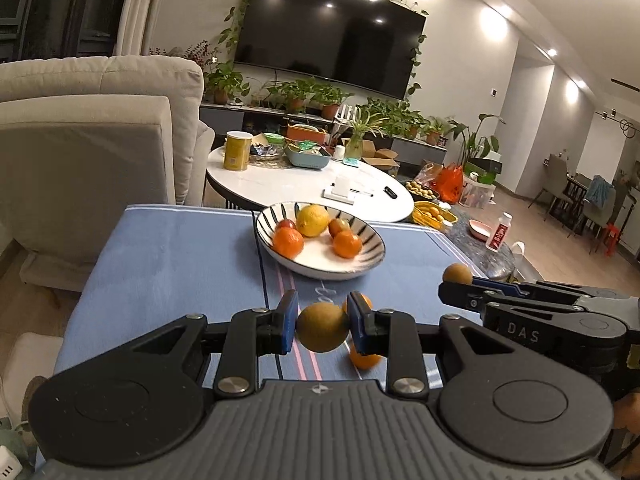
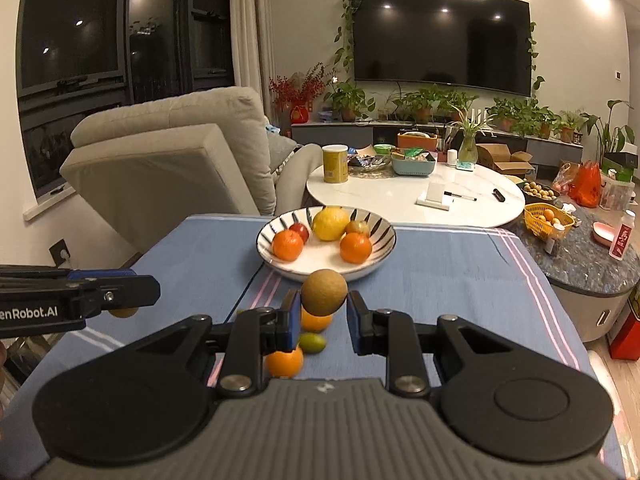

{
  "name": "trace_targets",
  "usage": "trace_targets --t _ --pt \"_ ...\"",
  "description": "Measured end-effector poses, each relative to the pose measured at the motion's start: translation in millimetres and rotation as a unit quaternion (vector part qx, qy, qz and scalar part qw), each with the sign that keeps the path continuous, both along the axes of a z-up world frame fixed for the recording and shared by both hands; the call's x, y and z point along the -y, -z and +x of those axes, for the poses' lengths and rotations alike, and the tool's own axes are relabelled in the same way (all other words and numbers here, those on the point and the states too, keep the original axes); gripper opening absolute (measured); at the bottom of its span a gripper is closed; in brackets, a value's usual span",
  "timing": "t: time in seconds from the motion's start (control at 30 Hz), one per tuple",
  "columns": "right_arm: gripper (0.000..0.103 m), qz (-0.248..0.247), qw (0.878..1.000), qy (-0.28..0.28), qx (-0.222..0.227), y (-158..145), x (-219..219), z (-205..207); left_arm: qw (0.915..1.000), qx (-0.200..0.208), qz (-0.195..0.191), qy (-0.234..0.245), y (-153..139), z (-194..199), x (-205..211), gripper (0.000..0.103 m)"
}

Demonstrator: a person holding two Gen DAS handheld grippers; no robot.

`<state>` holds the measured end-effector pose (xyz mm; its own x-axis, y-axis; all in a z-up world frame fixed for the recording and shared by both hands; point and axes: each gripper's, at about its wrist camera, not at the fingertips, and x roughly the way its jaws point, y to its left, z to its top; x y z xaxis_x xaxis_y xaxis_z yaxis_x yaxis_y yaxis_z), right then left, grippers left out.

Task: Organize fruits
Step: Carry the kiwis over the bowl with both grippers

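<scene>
Behind the blue striped cloth [image 2: 440, 280], a beige armchair [image 2: 168, 160] at left, and a white oval table [image 2: 400, 200] carrying a yellow canister [image 2: 335, 163], a teal basket [image 2: 413, 165], a white card stand [image 2: 434, 195] and a pen [image 2: 460, 197]. Farther back, a dark wall-mounted television [image 2: 440, 36] wreathed in trailing vines, above a low cabinet lined with potted plants [image 2: 424, 106]. At right, a yellow mesh basket [image 2: 546, 220] and a red-labelled bottle [image 2: 622, 240] on a dark marble stand [image 2: 588, 264], near an orange bag [image 2: 588, 190].
</scene>
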<state>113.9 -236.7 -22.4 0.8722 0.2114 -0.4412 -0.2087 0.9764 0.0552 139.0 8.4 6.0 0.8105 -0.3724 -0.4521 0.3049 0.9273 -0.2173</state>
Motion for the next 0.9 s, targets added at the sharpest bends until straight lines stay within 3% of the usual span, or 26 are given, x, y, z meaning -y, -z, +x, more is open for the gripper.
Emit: trace_targets --t 0.9 --pt "0.043 0.007 1.000 0.010 -0.004 -11 10 72 0.9998 -0.016 0.006 0.010 0 95 22 0.025"
